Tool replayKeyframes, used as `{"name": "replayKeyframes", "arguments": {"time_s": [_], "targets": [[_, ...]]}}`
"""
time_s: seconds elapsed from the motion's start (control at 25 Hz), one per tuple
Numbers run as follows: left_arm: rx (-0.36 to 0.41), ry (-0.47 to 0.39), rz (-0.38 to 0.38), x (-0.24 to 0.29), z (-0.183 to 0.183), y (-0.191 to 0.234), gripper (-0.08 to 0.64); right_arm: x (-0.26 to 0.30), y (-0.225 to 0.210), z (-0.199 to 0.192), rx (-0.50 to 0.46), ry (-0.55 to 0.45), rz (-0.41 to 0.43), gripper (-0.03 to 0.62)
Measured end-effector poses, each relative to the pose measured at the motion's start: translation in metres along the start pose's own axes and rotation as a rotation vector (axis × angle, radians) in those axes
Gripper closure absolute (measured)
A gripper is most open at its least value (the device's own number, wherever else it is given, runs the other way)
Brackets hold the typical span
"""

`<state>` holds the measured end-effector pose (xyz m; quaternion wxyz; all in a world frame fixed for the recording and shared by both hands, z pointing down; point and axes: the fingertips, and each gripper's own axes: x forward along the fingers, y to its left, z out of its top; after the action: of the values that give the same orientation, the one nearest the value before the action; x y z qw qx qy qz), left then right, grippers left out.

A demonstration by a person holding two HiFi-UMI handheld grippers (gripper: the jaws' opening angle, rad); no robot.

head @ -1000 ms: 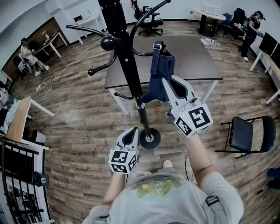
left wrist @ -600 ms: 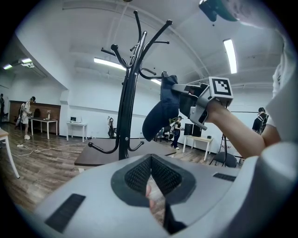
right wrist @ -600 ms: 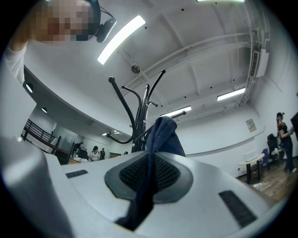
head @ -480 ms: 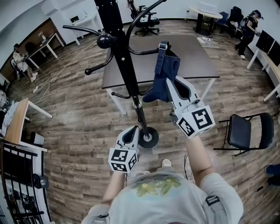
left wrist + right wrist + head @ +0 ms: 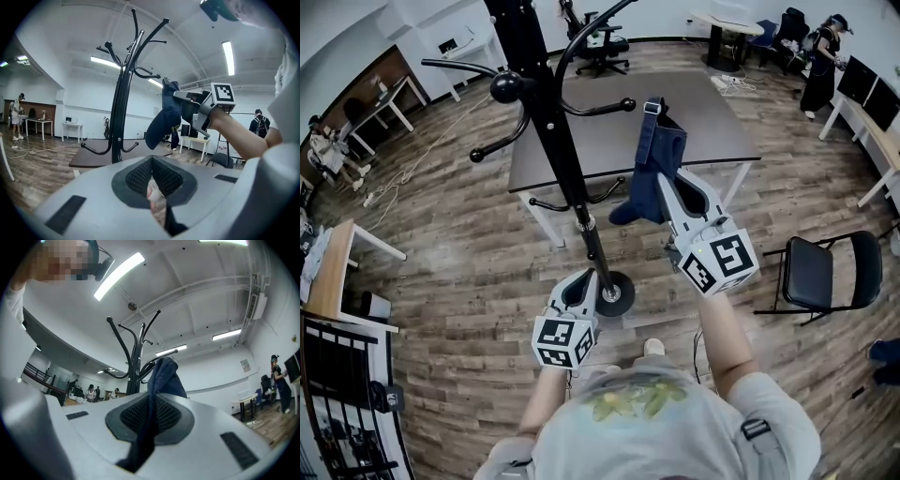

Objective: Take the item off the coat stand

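Over the last second I drew the dark blue denim item [image 5: 664, 145] away from the hook of the coat stand [image 5: 546, 112]. It hung just clear, pinched in my closed right hand-held gripper [image 5: 664, 183]. The left hand-held gripper [image 5: 584, 278] was shut and empty. Removal looked essentially done.

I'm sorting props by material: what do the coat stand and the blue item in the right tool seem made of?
Coat stand: probably metal, painted glossy black; thin curved arms and highlights on the round knob suggest it.
Blue item: woven cloth, possibly denim, matte; it drapes and folds limply where the right tool pinches it.
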<state>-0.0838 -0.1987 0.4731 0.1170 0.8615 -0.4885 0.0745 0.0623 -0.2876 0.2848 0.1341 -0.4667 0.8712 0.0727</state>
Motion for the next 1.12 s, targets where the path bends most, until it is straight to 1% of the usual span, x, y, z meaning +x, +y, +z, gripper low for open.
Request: {"name": "replayKeyframes", "arguments": {"time_s": [0.48, 0.6, 0.88, 1.12], "targets": [[0.002, 0.004, -0.025, 0.002, -0.002, -0.007, 0.545, -0.028, -0.001, -0.031, 0.002, 0.075, -0.030, 0.560], [0.002, 0.007, -0.031, 0.002, -0.003, -0.008, 0.545, -0.035, 0.005, -0.040, -0.003, 0.093, -0.023, 0.558], [-0.001, 0.009, -0.050, 0.005, -0.004, -0.012, 0.545, -0.051, 0.018, -0.063, 0.019, 0.138, -0.012, 0.558], [-0.008, 0.007, -0.072, 0.002, -0.010, -0.014, 0.545, -0.072, 0.042, -0.093, 0.047, 0.196, 0.012, 0.558]]}}
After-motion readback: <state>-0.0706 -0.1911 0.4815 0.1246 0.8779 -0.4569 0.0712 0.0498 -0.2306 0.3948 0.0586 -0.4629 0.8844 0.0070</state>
